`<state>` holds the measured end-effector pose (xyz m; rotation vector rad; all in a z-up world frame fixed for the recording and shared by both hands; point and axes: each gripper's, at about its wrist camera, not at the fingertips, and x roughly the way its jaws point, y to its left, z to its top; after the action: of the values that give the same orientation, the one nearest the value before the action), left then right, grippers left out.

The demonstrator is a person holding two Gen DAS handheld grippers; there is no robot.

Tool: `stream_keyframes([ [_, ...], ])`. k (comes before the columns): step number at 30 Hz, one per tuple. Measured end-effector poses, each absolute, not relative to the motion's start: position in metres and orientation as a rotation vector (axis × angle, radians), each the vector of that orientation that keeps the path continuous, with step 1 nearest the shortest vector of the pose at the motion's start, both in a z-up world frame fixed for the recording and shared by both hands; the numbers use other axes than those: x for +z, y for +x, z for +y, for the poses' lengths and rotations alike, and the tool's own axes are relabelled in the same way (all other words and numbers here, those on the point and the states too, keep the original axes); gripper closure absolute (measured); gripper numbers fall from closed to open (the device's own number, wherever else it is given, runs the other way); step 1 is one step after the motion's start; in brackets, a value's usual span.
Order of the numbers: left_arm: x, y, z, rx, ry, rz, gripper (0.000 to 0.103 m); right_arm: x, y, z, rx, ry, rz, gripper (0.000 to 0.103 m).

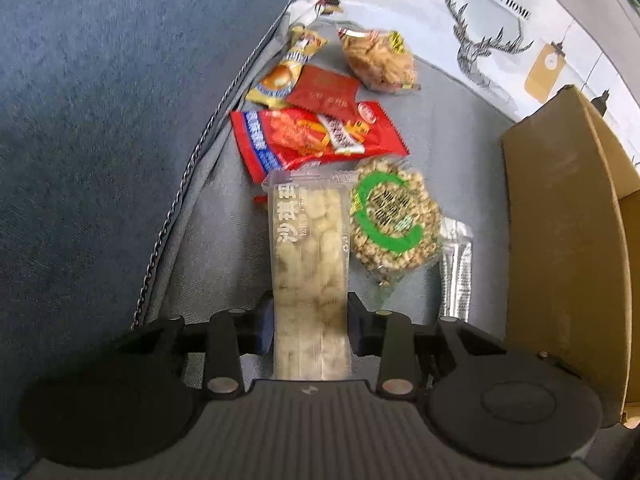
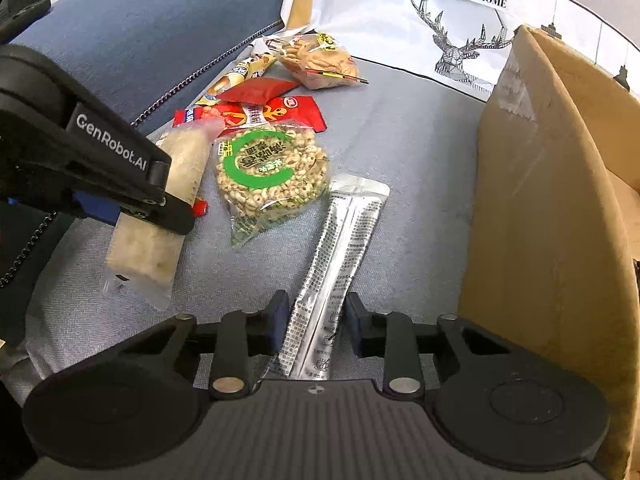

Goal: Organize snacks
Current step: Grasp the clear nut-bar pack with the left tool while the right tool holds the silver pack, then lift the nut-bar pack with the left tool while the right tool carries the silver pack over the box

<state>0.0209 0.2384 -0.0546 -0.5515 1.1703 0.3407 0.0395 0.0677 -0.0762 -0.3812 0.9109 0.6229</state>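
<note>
My left gripper is shut on a long clear-wrapped pale rice bar and holds it just above the grey sofa seat; the bar also shows in the right wrist view, clamped by the left gripper. My right gripper has its jaws on both sides of a silver sachet lying on the seat, touching or nearly touching it. A round puffed-rice cake with a green ring lies between the two.
An open cardboard box stands at the right. Further back lie a red snack bag, a red packet, an orange-yellow packet and a bag of brown crisps. A blue armrest rises at the left.
</note>
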Motion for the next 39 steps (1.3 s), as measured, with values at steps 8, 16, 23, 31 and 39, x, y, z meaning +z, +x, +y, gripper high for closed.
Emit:
stream_keyframes([
  [8,-0.058,0.023,0.238,0.339,-0.55,1.185,0.063,-0.079,0.039,0.069,0.62,-0.391,0.91,0.07],
  [16,-0.059,0.024,0.239,0.328,-0.551,1.183,0.063,-0.08,0.04,0.069,0.62,-0.389,0.908,0.07],
  [23,-0.052,0.023,0.237,0.313,-0.549,1.136,0.064,-0.077,0.038,0.067,0.614,-0.37,0.89,0.074],
  [31,-0.034,0.023,0.23,0.281,-0.527,1.03,0.064,-0.054,0.035,0.06,0.622,-0.323,0.81,0.081],
  [39,-0.027,0.023,0.23,0.278,-0.531,0.977,0.064,-0.044,0.037,0.054,0.625,-0.303,0.763,0.082],
])
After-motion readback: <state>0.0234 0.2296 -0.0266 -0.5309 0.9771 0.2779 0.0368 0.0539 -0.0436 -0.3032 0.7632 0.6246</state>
